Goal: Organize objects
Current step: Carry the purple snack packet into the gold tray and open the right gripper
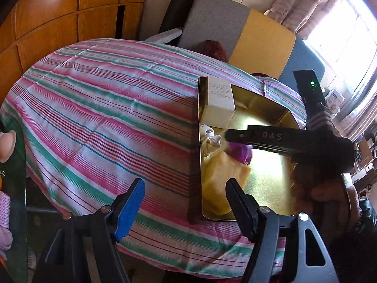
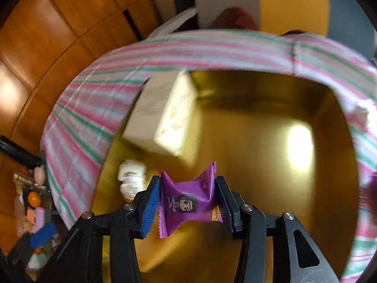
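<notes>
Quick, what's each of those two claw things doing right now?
Left gripper: jaws open, holding nothing, above the striped cloth.
Right gripper: jaws around the purple packet; grip uncertain.

A tray [image 1: 197, 141] sits on the bench [image 1: 106, 108] toward its right-hand side, its left wall running from the near edge toward the far one. In the tray's far left corner lies a box [image 1: 220, 101], against the left wall. Just nearer than the box, along the same wall, lies a small bundle [image 1: 211, 139], and nearer still a cloth [image 1: 223, 179] on the tray floor. The right tongs [image 2: 187, 202] reach over the tray from its right side (a packet [image 2: 188, 200] between their pads), above the tray's middle. The left tongs [image 1: 186, 202] straddle the tray's left wall at the near edge.
</notes>
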